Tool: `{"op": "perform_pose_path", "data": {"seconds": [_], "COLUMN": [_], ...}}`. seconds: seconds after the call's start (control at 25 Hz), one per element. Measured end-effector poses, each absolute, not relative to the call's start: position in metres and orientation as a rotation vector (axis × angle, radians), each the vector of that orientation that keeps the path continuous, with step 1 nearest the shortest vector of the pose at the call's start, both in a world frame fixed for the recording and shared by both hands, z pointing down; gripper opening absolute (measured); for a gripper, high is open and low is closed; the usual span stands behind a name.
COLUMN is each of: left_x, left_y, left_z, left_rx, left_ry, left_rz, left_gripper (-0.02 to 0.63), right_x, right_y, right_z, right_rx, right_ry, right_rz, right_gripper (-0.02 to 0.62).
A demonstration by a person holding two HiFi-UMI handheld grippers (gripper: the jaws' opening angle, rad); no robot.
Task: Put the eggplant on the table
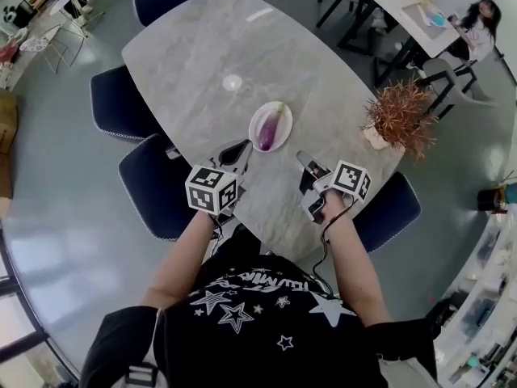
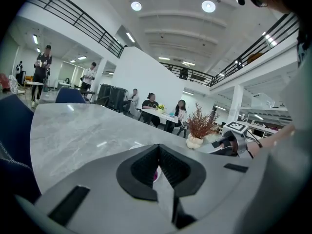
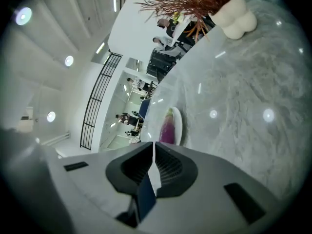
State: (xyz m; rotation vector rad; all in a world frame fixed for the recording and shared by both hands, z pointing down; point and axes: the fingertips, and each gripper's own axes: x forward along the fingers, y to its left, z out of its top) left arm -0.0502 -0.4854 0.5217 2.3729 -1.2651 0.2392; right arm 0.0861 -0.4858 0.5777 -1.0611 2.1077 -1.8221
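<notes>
Purple eggplant (image 1: 270, 128) lay on a small white plate (image 1: 254, 129) near the middle of the grey marble table (image 1: 202, 47), also seen from the right gripper view (image 3: 167, 128). Left gripper (image 1: 241, 148) sat just short of the plate's near-left edge, jaws pressed together, nothing between them. Right gripper (image 1: 305, 162) hovered to the plate's near-right, apart from it, jaws likewise closed and empty. Dried reddish plant in a white pot (image 1: 397, 111) stood at the table's right edge.
</notes>
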Motion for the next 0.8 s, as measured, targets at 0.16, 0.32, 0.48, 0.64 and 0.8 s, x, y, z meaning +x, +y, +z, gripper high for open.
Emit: {"op": "perform_pose_path", "data": {"seconds": [0.16,0.32,0.48,0.64,0.8], "left_x": [-0.040,-0.028,-0.014,-0.001,0.002], "left_y": [-0.460,-0.427,-0.396,-0.364,-0.334], "left_z": [0.500,0.486,0.480,0.474,0.471], "left_rx": [2.409,2.422,2.431,2.438,2.438], "left_ry": [-1.295,-1.316,-1.325,-1.340,-1.360], "left_rz": [0.218,0.191,0.187,0.193,0.222], "left_gripper": [0.008,0.008,0.008,0.008,0.008], "right_x": [0.093,0.106,0.117,0.129,0.131], "right_y": [-0.463,-0.434,-0.406,-0.376,-0.354], "right_z": [0.555,0.537,0.517,0.508,0.506], "right_rx": [-1.035,-1.040,-1.019,-1.044,-1.054], "right_ry": [2.172,2.254,2.334,2.426,2.452], "right_rz": [-1.745,-1.666,-1.583,-1.503,-1.468], "right_gripper": [0.021,0.021,0.021,0.021,0.021]}}
